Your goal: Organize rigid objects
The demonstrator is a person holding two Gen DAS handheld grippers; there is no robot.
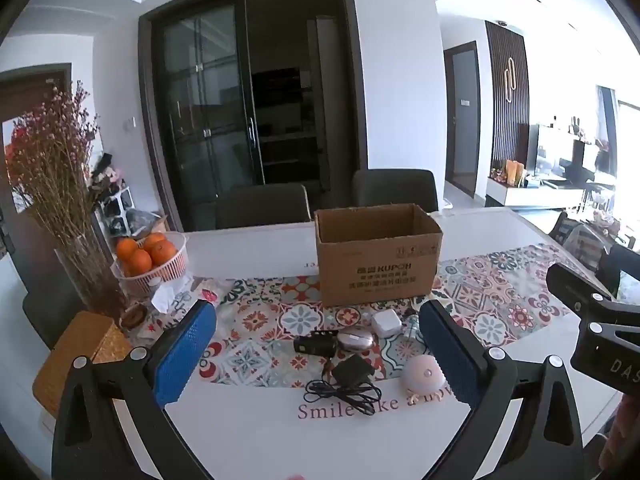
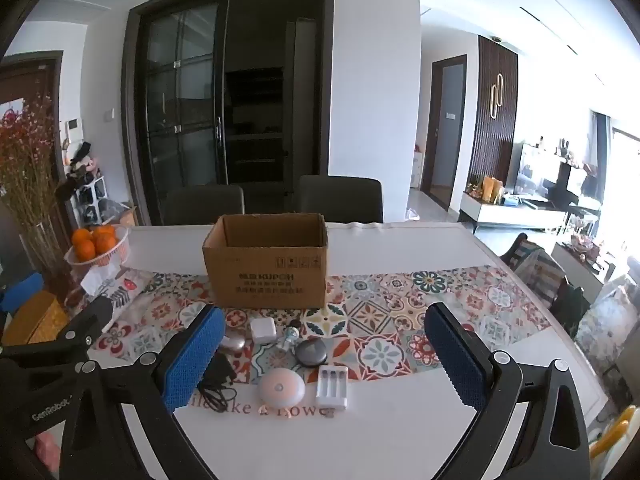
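The left gripper [image 1: 318, 354] has black angular plastic arms, silver round screws at the joints and blue dimpled pads [image 1: 185, 350]. The right gripper [image 2: 320, 356] matches it, its black body printed "GenRobot" in white.

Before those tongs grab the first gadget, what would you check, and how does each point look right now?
1. Left tongs open, nothing between: ok.
2. Right tongs open, nothing between: ok.
3. Cardboard box upright, top open: ok.
4. Box inside free of clutter: cannot tell, floor hidden.
5. Round white lamp and battery charger lie apart, easy to pick singly: ok.
6. Black adapter cord tangled, may drag: not ok.
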